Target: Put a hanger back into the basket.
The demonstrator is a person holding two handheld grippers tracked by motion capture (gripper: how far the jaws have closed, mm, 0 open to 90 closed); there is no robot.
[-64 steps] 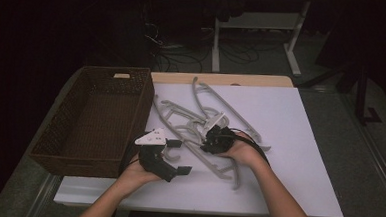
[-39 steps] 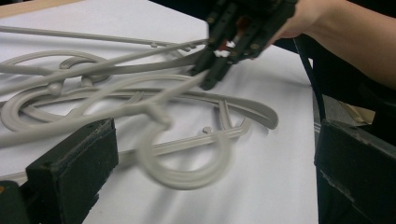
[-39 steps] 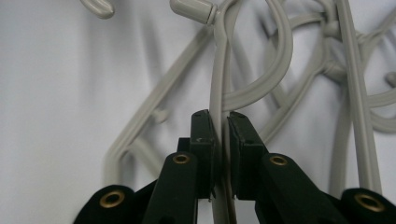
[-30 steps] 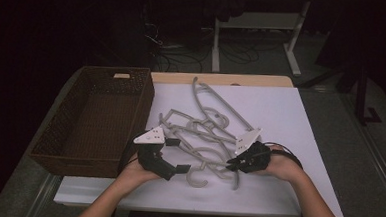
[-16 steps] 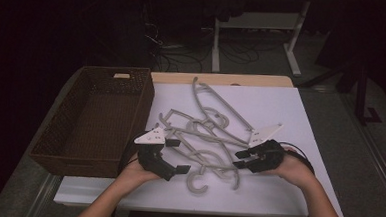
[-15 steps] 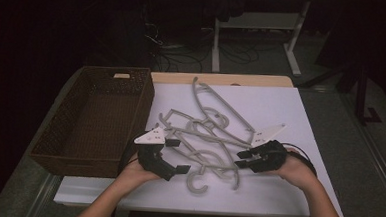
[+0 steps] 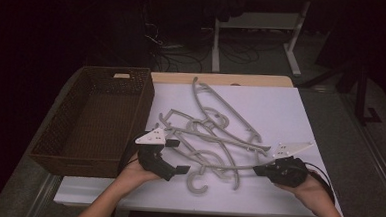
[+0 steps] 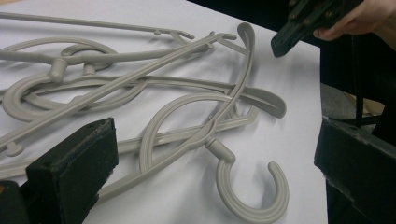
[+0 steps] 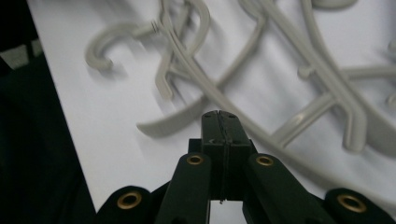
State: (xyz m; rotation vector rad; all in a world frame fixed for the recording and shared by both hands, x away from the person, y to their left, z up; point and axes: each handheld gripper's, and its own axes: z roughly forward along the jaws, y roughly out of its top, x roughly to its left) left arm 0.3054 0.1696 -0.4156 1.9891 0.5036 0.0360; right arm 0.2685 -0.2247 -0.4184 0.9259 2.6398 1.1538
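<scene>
Hangers [image 7: 214,139], grey plastic and tangled in a loose heap, lie on the white table top [image 7: 281,108] between its middle and its near edge, just right of the wicker basket [image 7: 95,118]. One hook [image 8: 252,196] curls free at the near side of the heap, its open end turned upward in the left gripper view. Compared with two seconds ago, the right gripper [image 7: 263,170] has drawn away from the middle of the heap toward the table's right near corner, and one long curved hanger arm [image 7: 243,166] now reaches out from the pile toward it; the heap has spread and shifted a little toward that side. Its jaws are pressed flat together in the right gripper view, with nothing visible between them, and their tip [image 9: 219,116] sits just over that pale arm; whether it touches cannot be told. The left gripper [image 7: 176,155] has stayed at the pile's left near edge, jaws spread wide and empty, one on either side of the hanger ends in the left gripper view, not closed on any. The basket is empty and dark, its long side touching the white top's left edge. Behind the table, desk legs [image 7: 297,44] and cables [image 7: 159,41] stand in shadow.
</scene>
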